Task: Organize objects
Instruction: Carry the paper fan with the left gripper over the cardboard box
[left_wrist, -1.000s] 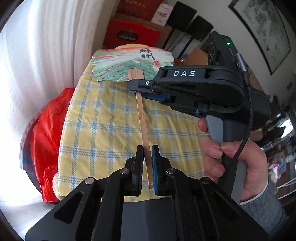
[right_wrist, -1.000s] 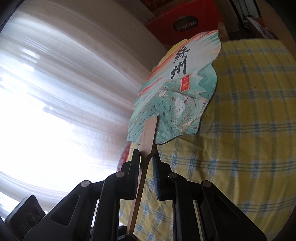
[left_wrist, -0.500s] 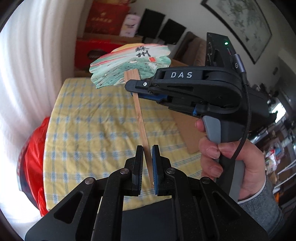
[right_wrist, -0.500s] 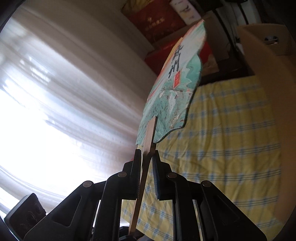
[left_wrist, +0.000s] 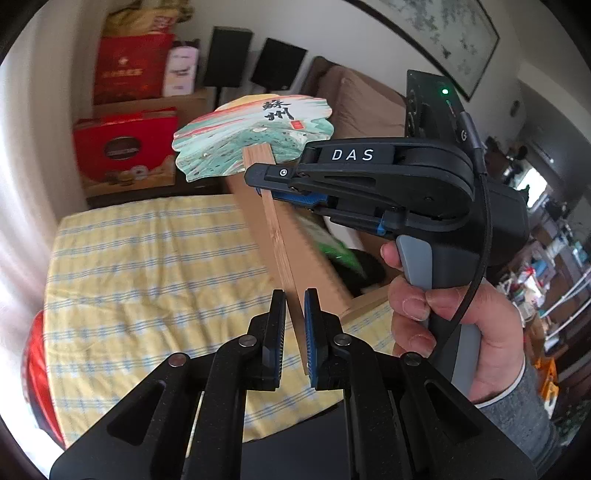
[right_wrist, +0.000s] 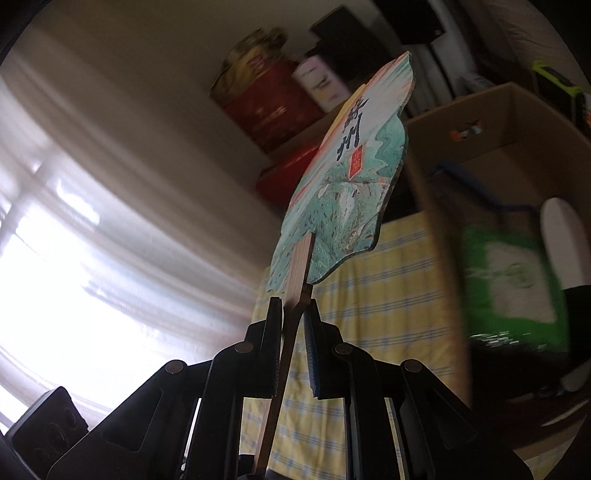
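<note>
Both grippers have hold of the same paper fan (left_wrist: 255, 138), and it is up in the air above the yellow checked tablecloth (left_wrist: 147, 266), touching nothing but the two tools. The left gripper (left_wrist: 294, 325) has its jaws drawn in narrow around the bottom end of the fan's bamboo handle (left_wrist: 279, 236); the stick lies against the blue pad of the right-hand finger, while a sliver of gap shows on the other side, so the pinch looks light. Higher up, the right gripper (left_wrist: 264, 186), carried in the person's right hand (left_wrist: 454, 321), is clamped across the handle just beneath the painted leaf. From the right wrist view the right gripper's own fingertips (right_wrist: 294, 321) sit close on either side of the wood, the fan (right_wrist: 347, 177) rising edge-on above them with its black characters and red seal showing. A second ago the fan lay low over the cloth with its leaf nearly flat on the far edge of the table; half a second ago it was lifted clear. Now it has swung further toward an open cardboard box (right_wrist: 491, 122) beside the table, whose near wall passes behind the handle and which holds a green packet (right_wrist: 513, 280). The red gift boxes (left_wrist: 125, 147) stand against the wall beyond.
</note>
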